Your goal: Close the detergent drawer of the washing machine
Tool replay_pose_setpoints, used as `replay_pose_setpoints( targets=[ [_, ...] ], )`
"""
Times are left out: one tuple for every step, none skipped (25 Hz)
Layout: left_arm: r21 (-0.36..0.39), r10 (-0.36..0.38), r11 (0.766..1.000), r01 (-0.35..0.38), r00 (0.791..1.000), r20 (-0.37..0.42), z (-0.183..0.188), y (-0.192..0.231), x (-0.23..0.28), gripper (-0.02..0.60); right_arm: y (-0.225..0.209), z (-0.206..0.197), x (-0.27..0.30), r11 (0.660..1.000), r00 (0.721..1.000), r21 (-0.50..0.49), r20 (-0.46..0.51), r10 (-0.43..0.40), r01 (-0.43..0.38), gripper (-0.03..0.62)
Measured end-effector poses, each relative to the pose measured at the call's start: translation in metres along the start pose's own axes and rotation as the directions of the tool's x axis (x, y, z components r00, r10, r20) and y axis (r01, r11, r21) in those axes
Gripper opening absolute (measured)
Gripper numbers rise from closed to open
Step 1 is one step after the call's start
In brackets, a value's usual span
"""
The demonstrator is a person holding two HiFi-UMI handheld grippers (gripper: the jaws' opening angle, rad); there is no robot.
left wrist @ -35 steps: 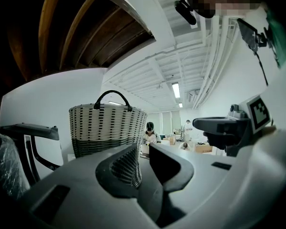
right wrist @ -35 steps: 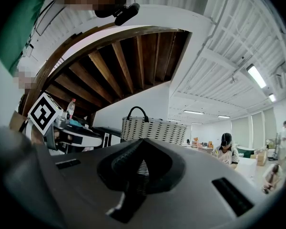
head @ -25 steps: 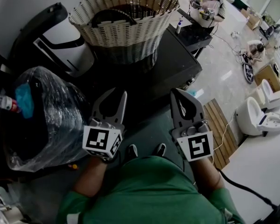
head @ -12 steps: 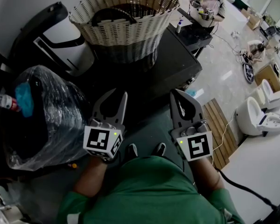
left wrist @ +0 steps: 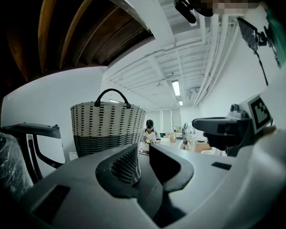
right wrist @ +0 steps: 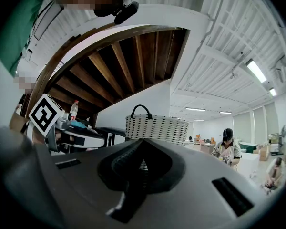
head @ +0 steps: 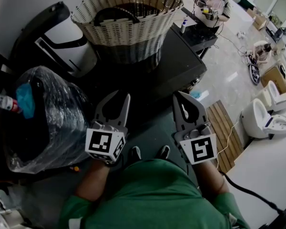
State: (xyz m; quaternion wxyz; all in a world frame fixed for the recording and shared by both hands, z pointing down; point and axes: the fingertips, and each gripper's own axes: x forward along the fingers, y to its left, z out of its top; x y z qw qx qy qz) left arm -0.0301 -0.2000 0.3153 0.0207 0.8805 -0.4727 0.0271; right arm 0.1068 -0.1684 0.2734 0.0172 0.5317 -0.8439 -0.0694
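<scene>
A dark box-shaped machine (head: 174, 68) stands ahead of me with a large wicker basket (head: 126, 20) on top. I cannot make out a detergent drawer on it. My left gripper (head: 120, 94) hovers in front of the machine, its jaws a little apart and empty. My right gripper (head: 179, 94) is beside it at the same height, jaws together with nothing between them. In the left gripper view the left gripper (left wrist: 144, 149) points at the basket (left wrist: 107, 128). The right gripper view shows the right gripper (right wrist: 140, 144) below the basket (right wrist: 155, 128).
A dark bundle wrapped in clear plastic (head: 43, 120) sits at my left, with a bottle (head: 4, 104) beside it. A black-and-white frame (head: 62, 39) leans behind it. At right lie a wooden slat mat (head: 225, 128) and white toilets (head: 262, 120). A person (head: 215, 4) works at a far table.
</scene>
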Motion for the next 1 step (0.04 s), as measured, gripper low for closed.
replay_pose_setpoints(
  targets=[
    [0.000, 0.001, 1.000, -0.001, 1.000, 0.000, 0.0001, 0.0000, -0.0008, 0.092, 0.0006, 0.0005, -0.0005, 1.000, 1.000, -0.001, 0.002, 0.001, -0.001, 0.021]
  ],
)
